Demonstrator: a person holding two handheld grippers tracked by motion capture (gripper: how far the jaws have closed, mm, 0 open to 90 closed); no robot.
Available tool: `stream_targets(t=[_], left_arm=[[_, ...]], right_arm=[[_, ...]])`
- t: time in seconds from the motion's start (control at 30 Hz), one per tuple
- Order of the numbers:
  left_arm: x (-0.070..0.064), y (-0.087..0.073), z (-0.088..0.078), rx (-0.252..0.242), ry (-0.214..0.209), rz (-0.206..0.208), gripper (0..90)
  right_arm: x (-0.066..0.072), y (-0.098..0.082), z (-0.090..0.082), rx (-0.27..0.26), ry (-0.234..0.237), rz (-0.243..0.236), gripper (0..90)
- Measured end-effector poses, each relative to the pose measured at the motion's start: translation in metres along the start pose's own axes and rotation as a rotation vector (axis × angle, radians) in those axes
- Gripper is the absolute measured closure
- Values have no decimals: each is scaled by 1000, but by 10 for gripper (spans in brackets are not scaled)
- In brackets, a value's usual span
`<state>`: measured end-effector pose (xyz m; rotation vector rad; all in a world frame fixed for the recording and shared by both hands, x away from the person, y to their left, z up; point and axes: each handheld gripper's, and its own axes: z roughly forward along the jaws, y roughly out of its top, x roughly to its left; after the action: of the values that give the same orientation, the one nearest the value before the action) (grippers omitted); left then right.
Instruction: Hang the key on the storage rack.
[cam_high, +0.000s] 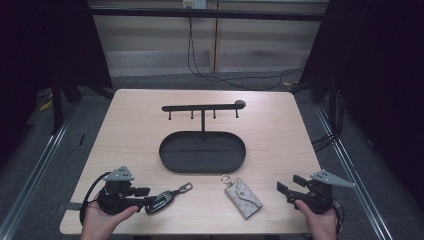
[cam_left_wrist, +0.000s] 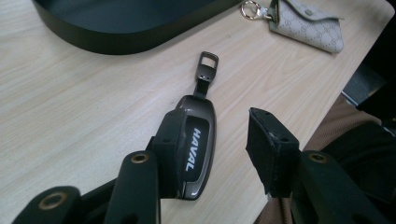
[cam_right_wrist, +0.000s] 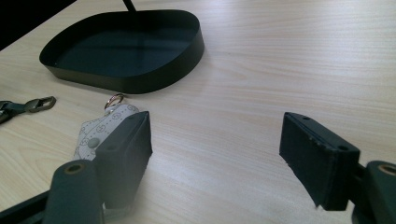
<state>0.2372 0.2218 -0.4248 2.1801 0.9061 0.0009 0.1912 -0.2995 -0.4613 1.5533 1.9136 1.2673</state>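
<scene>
A dark grey car key fob (cam_high: 161, 201) marked HAVAL, with a short strap and a metal clasp (cam_high: 186, 188), lies near the table's front left. My left gripper (cam_high: 145, 197) has the fob (cam_left_wrist: 198, 149) between its jaws. The left pad lies against the fob's side and a wide gap separates the fob from the right pad, so my left gripper (cam_left_wrist: 217, 126) is open. A beige patterned key pouch (cam_high: 243, 197) with a ring lies at the front centre. My right gripper (cam_high: 288, 183) stands open and empty at the front right, with the pouch (cam_right_wrist: 100, 128) beside its left jaw.
A black oval tray (cam_high: 202, 170) sits mid-table, with a black T-shaped hook rack (cam_high: 202, 107) rising from its far side. The tray's wall (cam_left_wrist: 116, 42) is close ahead of the fob. The table's front edge lies just under both hands.
</scene>
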Motion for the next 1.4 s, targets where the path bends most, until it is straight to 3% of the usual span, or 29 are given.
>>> stream_targets(t=[0.23,0.5,0.7,0.9,1.17,1.4], left_arm=[[1,13,2,16,-22,-4,573],[-3,25,12,71,-21,31,578],[-7,38,23,130,-13,61,590],[-11,50,40,219,-8,120,618],[-6,69,59,318,-8,106,624],[-7,82,76,393,-2,127,653]], right_arm=[[0,0,2,11,6,-6,247],[1,0,3,29,2,-16,247],[1,0,4,36,-3,-8,247],[1,-1,5,43,-10,-16,247],[1,-1,7,54,-13,-19,247],[0,-1,7,59,-10,-16,246]])
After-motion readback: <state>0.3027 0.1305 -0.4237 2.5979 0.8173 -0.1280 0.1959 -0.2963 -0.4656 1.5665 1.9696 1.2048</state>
